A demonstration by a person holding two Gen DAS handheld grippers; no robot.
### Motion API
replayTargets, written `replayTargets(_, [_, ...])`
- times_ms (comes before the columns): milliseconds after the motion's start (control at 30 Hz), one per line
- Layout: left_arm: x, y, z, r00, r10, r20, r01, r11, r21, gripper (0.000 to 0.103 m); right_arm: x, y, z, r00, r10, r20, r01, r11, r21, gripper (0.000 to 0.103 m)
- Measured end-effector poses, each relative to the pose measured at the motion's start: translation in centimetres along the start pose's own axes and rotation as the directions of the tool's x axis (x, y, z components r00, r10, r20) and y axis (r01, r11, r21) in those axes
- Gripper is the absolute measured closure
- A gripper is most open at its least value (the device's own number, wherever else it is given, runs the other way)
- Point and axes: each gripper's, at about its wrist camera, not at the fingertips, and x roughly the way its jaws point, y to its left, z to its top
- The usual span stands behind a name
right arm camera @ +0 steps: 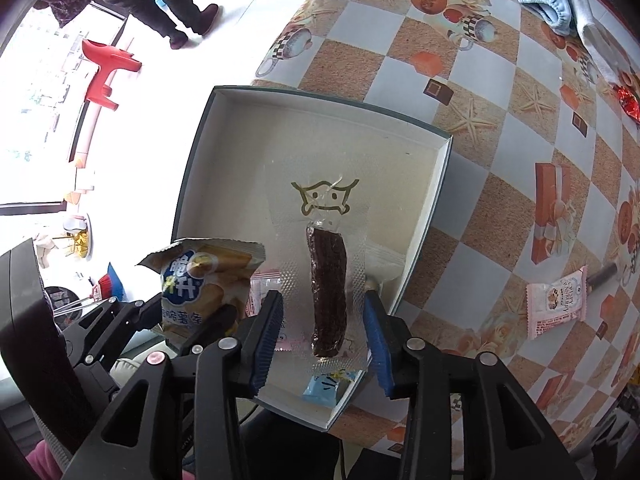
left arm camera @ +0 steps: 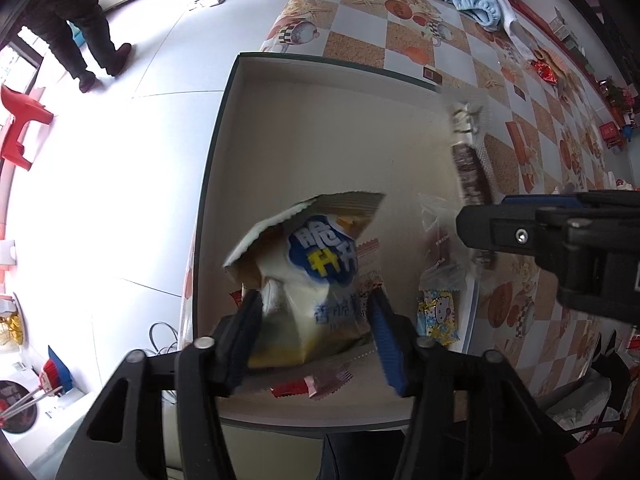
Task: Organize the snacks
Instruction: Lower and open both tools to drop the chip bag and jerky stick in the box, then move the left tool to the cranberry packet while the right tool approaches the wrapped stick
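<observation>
1. The box point(right arm camera: 432, 184) sits on the table point(right arm camera: 500, 92), stiff and steady.
2. My left gripper point(left arm camera: 316, 316) clamps the chip bag point(left arm camera: 312, 280) over the box: light, puffy, crushable, so I pinch low.
3. My right gripper point(right arm camera: 324, 312) pinches the sausage pack point(right arm camera: 326, 292) above the box: light, slippery film, best held by its edges.

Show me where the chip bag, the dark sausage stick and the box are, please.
chip bag point(left arm camera: 320, 264), left wrist view, on its blue logo.
sausage stick point(right arm camera: 328, 292), right wrist view, middle of the dark meat inside its clear wrapper.
box point(right arm camera: 436, 184), right wrist view, on its right inner wall.
</observation>
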Motion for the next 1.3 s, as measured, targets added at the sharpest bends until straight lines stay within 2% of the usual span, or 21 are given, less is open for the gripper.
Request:
replayTargets(33, [-0.2, -0.1, 0.0, 1.000, 0.010, 0.009, -0.010, 1.000, 0.005, 0.026, 0.0, -0.1, 0.0, 1.000, 0.009, -0.003, -0.009, 1.000, 0.002, 0.056])
replayTargets(67, [-0.4, -0.2, 0.1, 1.000, 0.016, 0.018, -0.016, 1.000, 0.012, 0.025, 0.0, -0.2, -0.1, 1.000, 0.017, -0.005, -0.017, 1.000, 0.006, 0.048])
replayTargets(100, [-0.5, -0.3, 0.2, 1.000, 0.017, 0.023, -0.017, 1.000, 0.018, 0.025, -0.1, -0.5, -0.2, 1.000, 0.018, 0.000, -0.018, 1.000, 0.011, 0.021])
replayTargets(133, [-0.6, -0.4, 0.3, 0.999, 0.020, 0.026, -0.021, 0.999, 0.024, 0.025, -0.4, -0.8, -0.3, 1.000, 0.017, 0.014, -0.017, 1.000, 0.019, 0.007])
replayTargets(267, [-1.2, -1.5, 0.5, 0.997, 0.049, 0.055, -0.052, 0.997, 0.062, 0.024, -0.9, -3.3, -1.0, 1.000, 0.021, 0.009, -0.022, 0.996, 0.090, 0.006])
replayTargets(367, [-1.5, -2.8, 0.6, 0.997, 0.043, 0.058, -0.049, 0.993, 0.112, 0.024, -1.0, -6.6, -2.3, 1.000, 0.013, 0.002, -0.013, 0.983, 0.181, 0.000])
replayTargets(433, [-1.6, -4.0, 0.7, 0.998, 0.036, 0.055, -0.043, 0.989, 0.143, 0.024, -1.1, -9.6, -3.7, 1.000, 0.010, -0.002, -0.009, 0.964, 0.265, 0.000])
replayTargets(533, [-1.8, -5.9, 0.7, 0.998, 0.041, 0.057, -0.051, 0.980, 0.193, 0.024, -0.9, -14.3, -6.3, 1.000, 0.005, -0.018, 0.003, 0.910, 0.414, 0.001])
replayTargets(600, [-1.8, -7.3, 0.8, 0.998, 0.042, 0.050, -0.052, 0.973, 0.226, 0.024, -0.5, -17.8, -8.6, 0.999, 0.032, -0.028, -0.012, 0.846, 0.533, 0.001])
replayTargets(733, [-1.7, -9.6, 0.7, 0.997, 0.059, 0.048, -0.070, 0.957, 0.282, 0.023, 0.9, -23.6, -13.5, 0.994, 0.105, -0.039, -0.042, 0.670, 0.741, 0.001])
replayTargets(900, [-1.5, -12.1, 0.5, 0.996, 0.081, 0.039, -0.090, 0.935, 0.342, 0.023, 3.4, -28.1, -19.8, 0.968, 0.249, 0.012, -0.112, 0.389, 0.915, 0.001])
replayTargets(1067, [-1.3, -14.2, 0.3, 0.994, 0.104, 0.035, -0.109, 0.916, 0.387, 0.023, 6.2, -29.8, -25.2, 0.919, 0.380, 0.103, -0.152, 0.102, 0.983, 0.001])
replayTargets(1133, [-1.2, -14.7, 0.3, 0.993, 0.110, 0.034, -0.114, 0.912, 0.395, 0.023, 6.6, -30.4, -26.5, 0.912, 0.393, 0.116, -0.143, 0.041, 0.989, 0.001])
replayTargets(1167, [-1.2, -15.0, 0.3, 0.993, 0.112, 0.033, -0.116, 0.910, 0.397, 0.023, 6.6, -30.7, -27.0, 0.916, 0.385, 0.111, -0.133, 0.029, 0.991, 0.001])
replayTargets(1300, [-1.1, -15.9, 0.2, 0.992, 0.119, 0.030, -0.121, 0.906, 0.405, 0.023, 4.9, -32.5, -27.7, 0.958, 0.282, 0.057, -0.075, 0.051, 0.996, 0.001])
